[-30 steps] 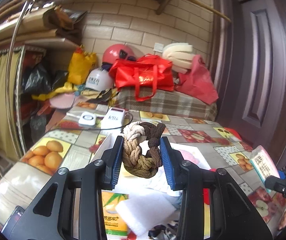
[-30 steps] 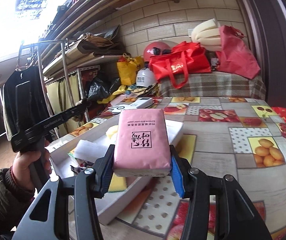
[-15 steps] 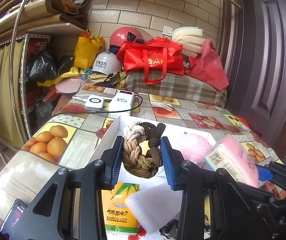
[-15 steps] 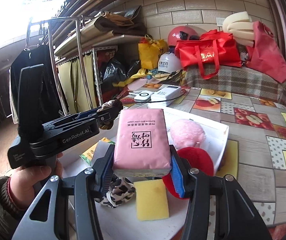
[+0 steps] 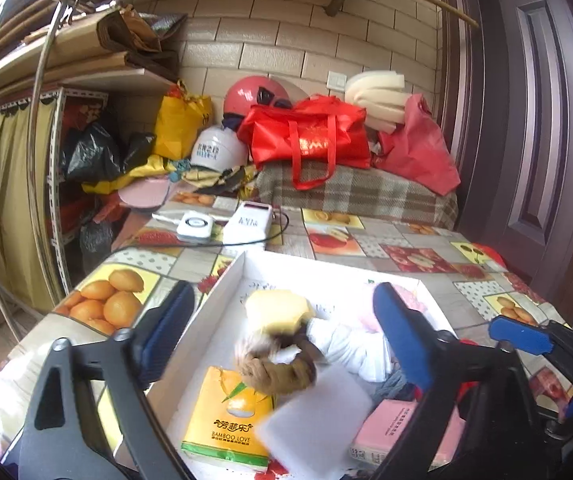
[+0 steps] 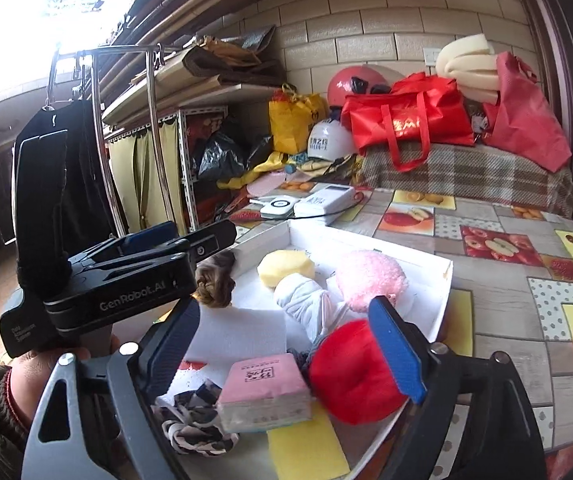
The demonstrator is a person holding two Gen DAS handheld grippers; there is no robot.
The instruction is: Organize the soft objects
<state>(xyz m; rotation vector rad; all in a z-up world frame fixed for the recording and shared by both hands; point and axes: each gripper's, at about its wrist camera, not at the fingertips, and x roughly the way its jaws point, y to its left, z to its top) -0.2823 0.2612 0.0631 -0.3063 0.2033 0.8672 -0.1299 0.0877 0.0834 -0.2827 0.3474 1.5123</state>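
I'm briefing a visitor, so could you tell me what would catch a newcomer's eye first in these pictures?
A white tray crammed with soft things: a red pompom at its near right, a pink tissue pack beside it, a pink puff farther back. Behind the table, a red bag sits on a plaid cover.

The white tray (image 6: 444, 280) looks like matt card, its walls smooth. Inside it, the braided scrunchie (image 5: 274, 372) is ribbed knit cloth, the pink puff (image 6: 370, 280) fuzzy, the red pompom (image 6: 350, 372) woolly (blurred at the edges), the tissue pack (image 6: 264, 386) in glossy pink film. The surface (image 6: 526, 280) wears a shiny printed oilcloth
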